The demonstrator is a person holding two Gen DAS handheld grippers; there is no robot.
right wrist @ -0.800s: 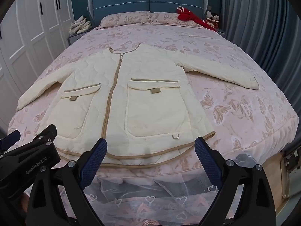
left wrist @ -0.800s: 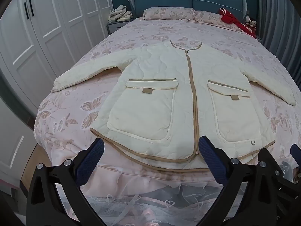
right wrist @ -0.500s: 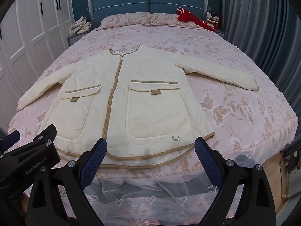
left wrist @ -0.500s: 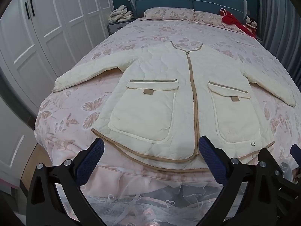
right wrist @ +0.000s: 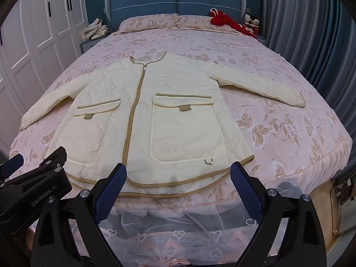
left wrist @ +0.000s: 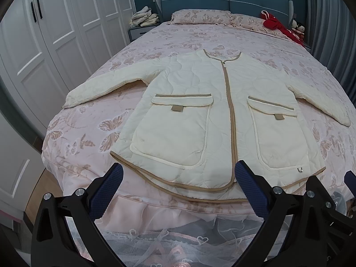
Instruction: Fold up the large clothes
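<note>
We count one cream quilted jacket [left wrist: 213, 115], with two sleeves and two flap pockets, spread near the foot edge of one bed [left wrist: 178, 44]. At the head edge we count two pillows [right wrist: 146, 23], one red garment [right wrist: 224, 19] and two small dolls [right wrist: 251, 21]. One pile of pale cloth [left wrist: 144, 17] rests on one bedside table. We count two grippers, left [left wrist: 178, 191] and right [right wrist: 178, 189].

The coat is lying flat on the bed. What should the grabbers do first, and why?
Probably move the left gripper toward the left sleeve to fold it in. The cream jacket lies zipped and spread flat, both sleeves out, and both grippers' jaws stand open, empty, short of the hem.
</note>
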